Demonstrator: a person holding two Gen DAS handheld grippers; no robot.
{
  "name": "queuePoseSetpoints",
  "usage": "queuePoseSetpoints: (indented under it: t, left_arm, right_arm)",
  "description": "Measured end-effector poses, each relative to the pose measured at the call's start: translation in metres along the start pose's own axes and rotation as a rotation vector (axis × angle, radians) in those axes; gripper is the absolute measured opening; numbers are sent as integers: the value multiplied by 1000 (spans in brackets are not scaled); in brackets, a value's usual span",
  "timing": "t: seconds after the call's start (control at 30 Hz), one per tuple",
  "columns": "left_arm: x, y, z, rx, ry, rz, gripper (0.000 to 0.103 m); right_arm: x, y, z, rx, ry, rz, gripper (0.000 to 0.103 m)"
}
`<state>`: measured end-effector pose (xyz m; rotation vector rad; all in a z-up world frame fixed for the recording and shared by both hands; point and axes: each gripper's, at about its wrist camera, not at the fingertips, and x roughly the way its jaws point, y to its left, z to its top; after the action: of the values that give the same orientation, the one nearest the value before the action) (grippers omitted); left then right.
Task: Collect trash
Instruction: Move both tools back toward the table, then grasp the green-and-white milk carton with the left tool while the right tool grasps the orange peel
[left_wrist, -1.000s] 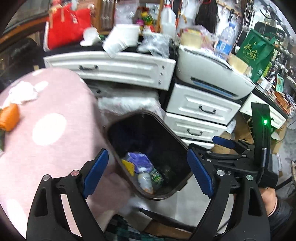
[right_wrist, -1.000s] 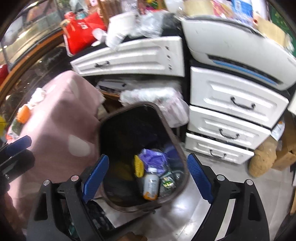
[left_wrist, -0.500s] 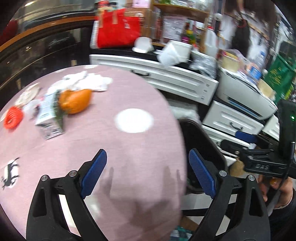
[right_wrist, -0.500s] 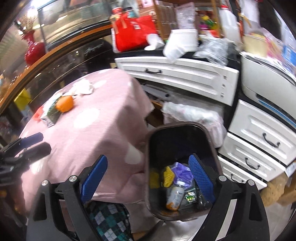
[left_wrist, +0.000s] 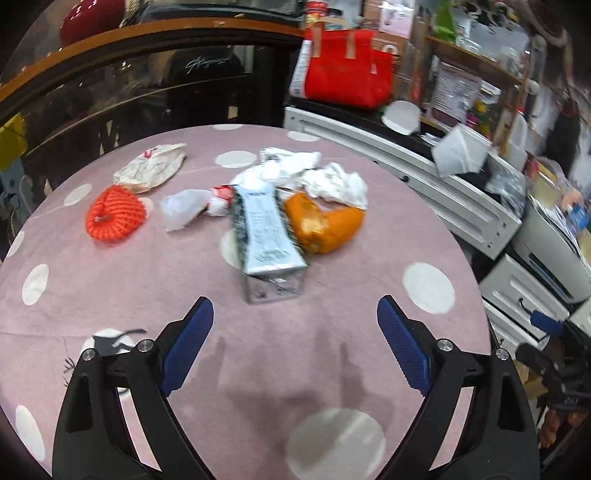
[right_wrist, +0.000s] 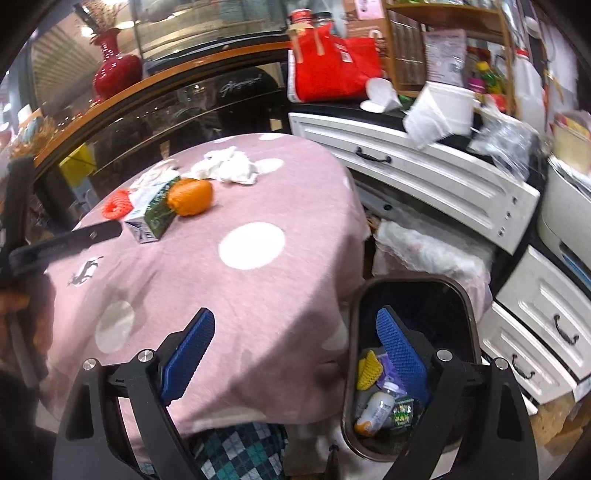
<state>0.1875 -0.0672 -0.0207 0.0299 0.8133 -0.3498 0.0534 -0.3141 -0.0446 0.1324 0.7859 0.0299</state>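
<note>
**Both tools empty, trash waits on the counter**

The left tool hangs over the pink dotted counter with its jaws spread wide and nothing between them. Just ahead lies a carton, and touching its far side an orange wrapper; crumpled white tissues lie behind, an orange coil and a paper bag off to the left. The right tool is likewise wide open and empty, poised over the counter's edge beside the dark bin, which already holds a small bottle and other scraps.

The pile is the risk. The carton and wrapper touch, so jaws closing on one could shove the other along. The tissues are loose and may slip out partway to the bin. The cloth could bunch under a low pinch.
</note>
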Motion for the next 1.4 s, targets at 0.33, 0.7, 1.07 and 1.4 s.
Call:
queuePoseSetpoints:
  t: [0.33,0.7,1.07,1.4]
  left_arm:
    - [55,28,42,-37,110,12,83]
    - [109,42,63,-40,264,-19,63]
    - [70,50,45,-44,153,-40,51]
    - [10,60,17,-52,30,-38,51]
  right_arm:
    - [18,30,15,-65,11,52,88]
    - [42,40,30,-90,49,74,88]
    - [82,81,60,-182,94,155,88]
    - [140,129,98,-310,143,185,88]
